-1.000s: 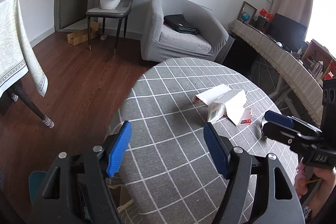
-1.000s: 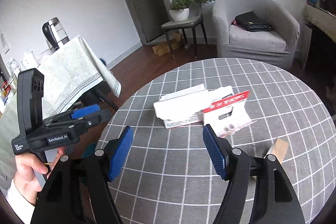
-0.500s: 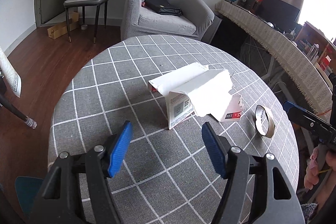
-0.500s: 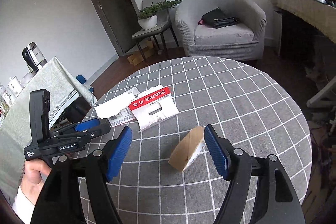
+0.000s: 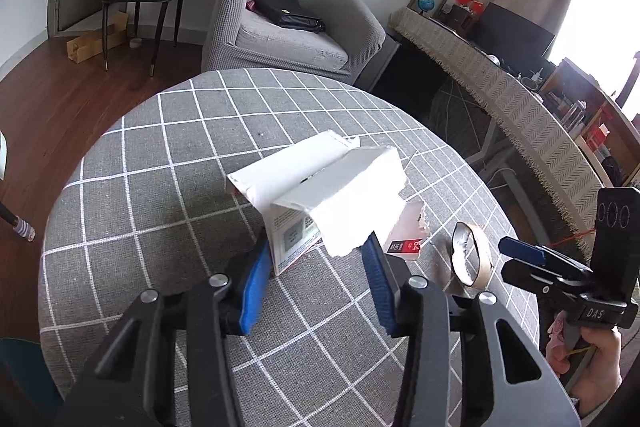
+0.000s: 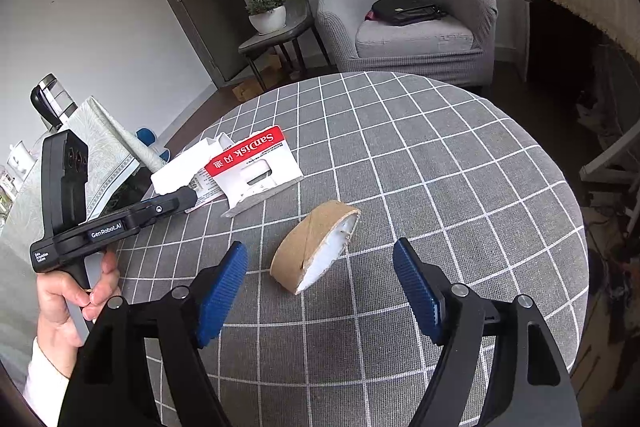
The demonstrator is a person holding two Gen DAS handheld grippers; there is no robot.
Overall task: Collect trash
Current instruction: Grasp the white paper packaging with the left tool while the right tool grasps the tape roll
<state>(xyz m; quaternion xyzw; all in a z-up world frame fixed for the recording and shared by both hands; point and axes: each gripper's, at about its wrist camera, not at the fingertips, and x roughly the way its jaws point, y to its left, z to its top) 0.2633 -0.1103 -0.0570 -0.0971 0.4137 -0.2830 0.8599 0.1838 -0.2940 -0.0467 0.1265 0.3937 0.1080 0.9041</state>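
Torn white cardboard packaging point(image 5: 320, 187) lies between the left gripper's point(image 5: 316, 279) open jaws; right gripper point(image 6: 320, 283) gapes around a brown tape roll point(image 6: 316, 247)

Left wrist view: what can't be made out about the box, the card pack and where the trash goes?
- Box: its near end sits between the left gripper's pads; contact can't be told.
- Card pack: mostly hidden behind the box in the left view; the right view shows its front.
- Box label: print too small to read in either view.
- Trash bin: none in either view.
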